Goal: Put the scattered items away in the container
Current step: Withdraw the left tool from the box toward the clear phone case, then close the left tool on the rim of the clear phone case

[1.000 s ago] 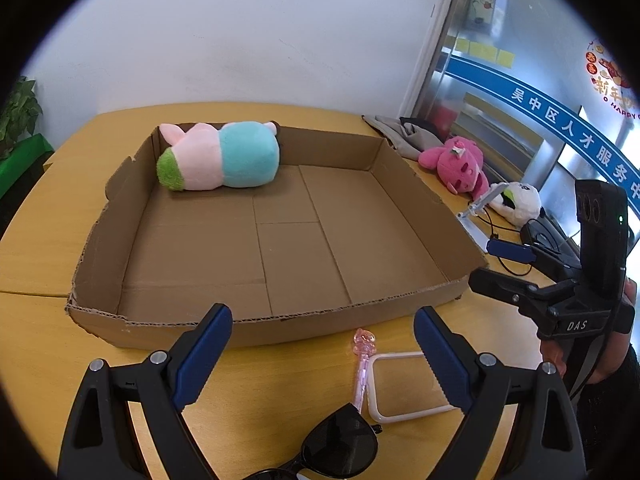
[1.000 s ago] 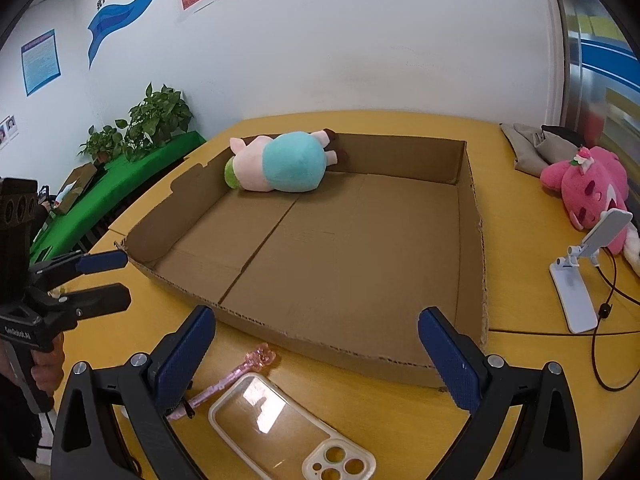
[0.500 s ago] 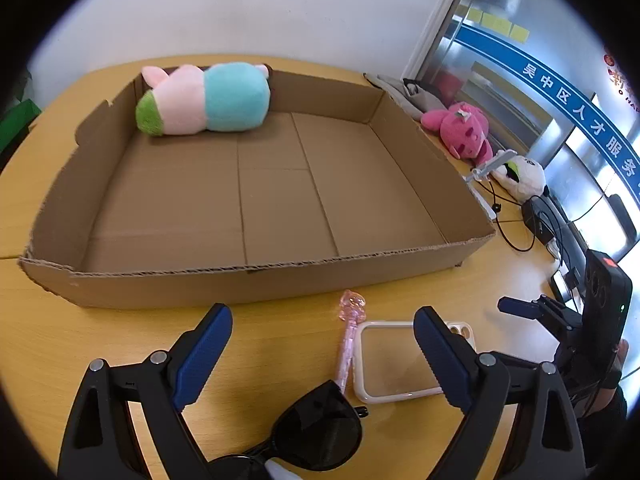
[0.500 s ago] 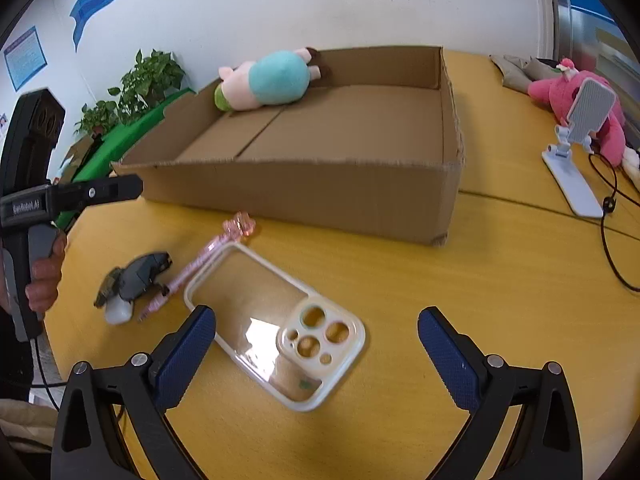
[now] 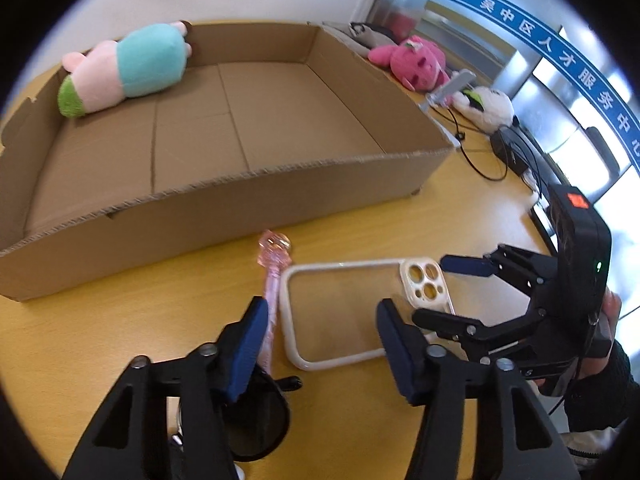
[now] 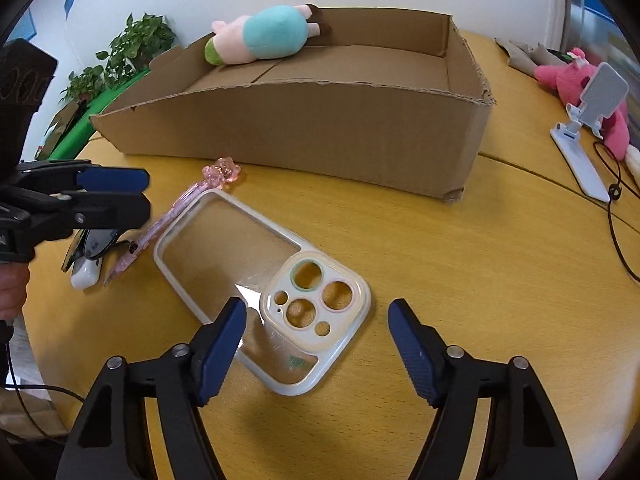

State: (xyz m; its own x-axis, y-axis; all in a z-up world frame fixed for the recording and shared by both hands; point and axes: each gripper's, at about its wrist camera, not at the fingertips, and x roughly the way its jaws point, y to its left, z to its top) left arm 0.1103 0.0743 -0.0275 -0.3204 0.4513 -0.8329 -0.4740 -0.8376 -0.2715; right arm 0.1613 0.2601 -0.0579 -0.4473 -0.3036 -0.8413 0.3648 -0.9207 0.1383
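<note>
- The right gripper [image 6: 316,344] hangs over the camera-hole end of the clear phone case [image 6: 256,296], which lies flat on the worktop [image 6: 460,264] at about 6 o'clock from the cardboard box [image 6: 304,128]. Its fingers have just been narrowing but are released; the case's corner sits between them, unpressed.
- The left gripper [image 5: 320,344] hovers over the pink wand [image 5: 272,280] and the sunglasses [image 5: 256,420]. Its fingers have just been narrowing too and grasp nothing that shows; the wand lies just beside the left pad.
- For the case, I would drop the fingers to straddle its raised rim and pinch across the short edge: flat plastic likely slips.
- Keep the two grippers apart; the items lie crowded together.
- Lift clear of the box's near wall before carrying in; the pastel plush [image 6: 260,38] lies at the far end, leaving most of the floor free.
</note>
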